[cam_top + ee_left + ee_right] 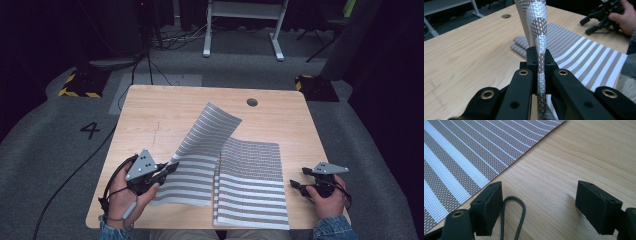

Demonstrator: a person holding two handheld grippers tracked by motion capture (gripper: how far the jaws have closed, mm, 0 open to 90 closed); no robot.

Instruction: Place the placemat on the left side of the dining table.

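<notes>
Pinching placemat (541, 30) edge, left gripper (541, 75)

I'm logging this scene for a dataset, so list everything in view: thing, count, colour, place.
Striped mat, lifted: one, grey-brown and white, left of table centre, far end curled up, near edge pinched in the left claw.
Striped mat, flat: one, same colours, right of centre on the table, reaching the near edge.
Table: one, light wood, with a round cable hole near the far edge.
Desk frame: one, white, on the floor beyond the table.
Floor number 4: one, black, on the grey carpet to the left.
Hazard-striped blocks: two, black and yellow, on the floor by the far table corners.
Left claw: black, shut on the lifted mat.
Right claw: black, open, over bare wood beside the flat mat.
</notes>
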